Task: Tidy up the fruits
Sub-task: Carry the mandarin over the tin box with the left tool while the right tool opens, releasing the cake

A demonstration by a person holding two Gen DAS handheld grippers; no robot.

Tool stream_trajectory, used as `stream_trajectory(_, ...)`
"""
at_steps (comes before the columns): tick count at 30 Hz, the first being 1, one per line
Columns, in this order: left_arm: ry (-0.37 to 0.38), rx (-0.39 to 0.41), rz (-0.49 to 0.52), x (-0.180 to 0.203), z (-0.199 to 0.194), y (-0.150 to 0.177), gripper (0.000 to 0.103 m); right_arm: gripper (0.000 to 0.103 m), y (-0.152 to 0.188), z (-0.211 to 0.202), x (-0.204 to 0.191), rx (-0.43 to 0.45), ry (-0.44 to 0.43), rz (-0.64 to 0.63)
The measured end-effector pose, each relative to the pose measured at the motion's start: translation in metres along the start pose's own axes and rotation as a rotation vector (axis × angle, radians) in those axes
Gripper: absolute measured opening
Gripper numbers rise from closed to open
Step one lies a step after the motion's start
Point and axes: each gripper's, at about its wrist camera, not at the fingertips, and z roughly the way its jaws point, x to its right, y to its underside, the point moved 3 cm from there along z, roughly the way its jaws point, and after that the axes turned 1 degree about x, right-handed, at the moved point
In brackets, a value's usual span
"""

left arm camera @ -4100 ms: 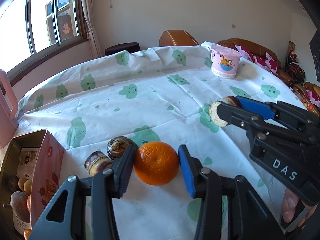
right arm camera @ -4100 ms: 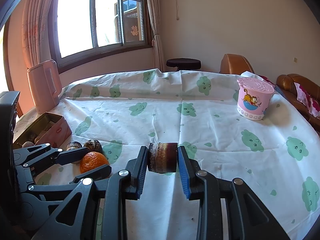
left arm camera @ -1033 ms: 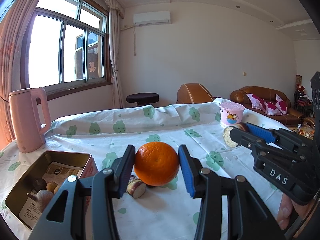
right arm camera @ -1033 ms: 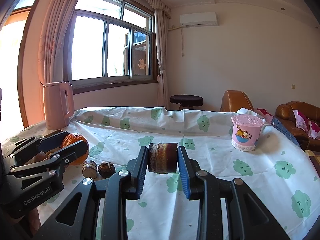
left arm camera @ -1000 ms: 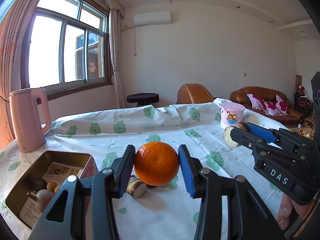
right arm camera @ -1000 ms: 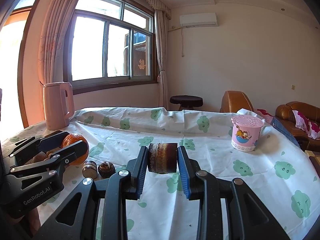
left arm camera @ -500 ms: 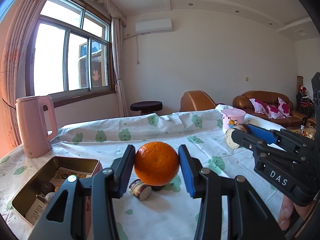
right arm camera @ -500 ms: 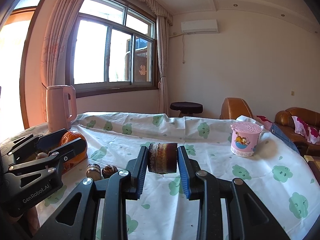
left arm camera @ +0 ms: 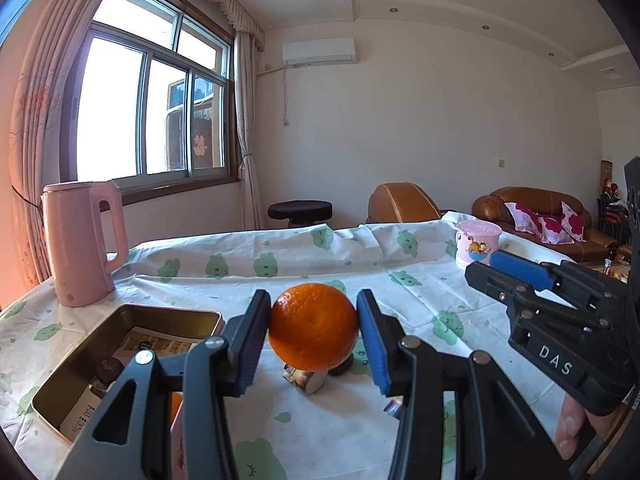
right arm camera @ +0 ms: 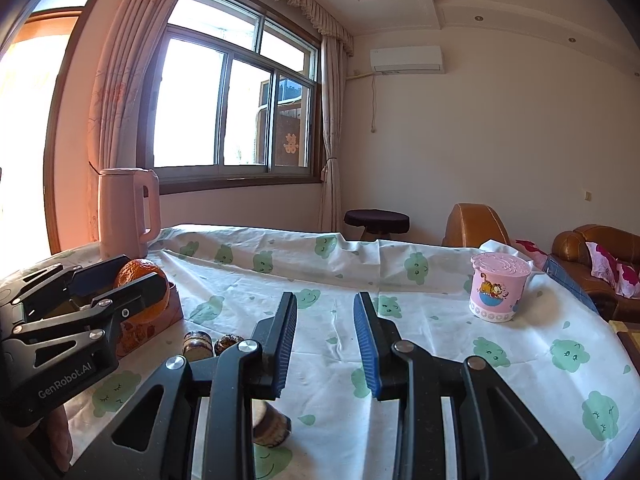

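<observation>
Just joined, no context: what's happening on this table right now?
A person with two handheld grippers is sorting fruit. The left gripper is shut on an orange, held above the tablecloth beside the open tin box, which already holds some items. The right gripper is open and holds nothing; a brown cut piece lies on the cloth just beneath it. Two more small brown pieces sit near the tin.

Left gripper (left arm camera: 314, 338) jaws clamp the orange (left arm camera: 313, 327); tin box (left arm camera: 120, 354) lies lower left.
</observation>
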Motion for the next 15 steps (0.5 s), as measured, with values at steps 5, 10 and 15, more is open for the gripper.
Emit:
stream_trajectory(5,-0.017,-0.012,-0.035,-0.018,0.0,0.002,0.046,0.032,0.003,0.006,-0.001,-0.053,-0.025,0.017)
stream_trajectory(10,-0.043,-0.026,-0.065,-0.039,-0.002,0.004,0.046,0.032,0.011,0.003,-0.033,-0.136,-0.133,-0.028)
stream_trajectory(15,-0.056,-0.028,-0.09,-0.055,-0.008,0.007,0.046,0.032,0.021,0.008,-0.049,-0.233,-0.219,-0.007)
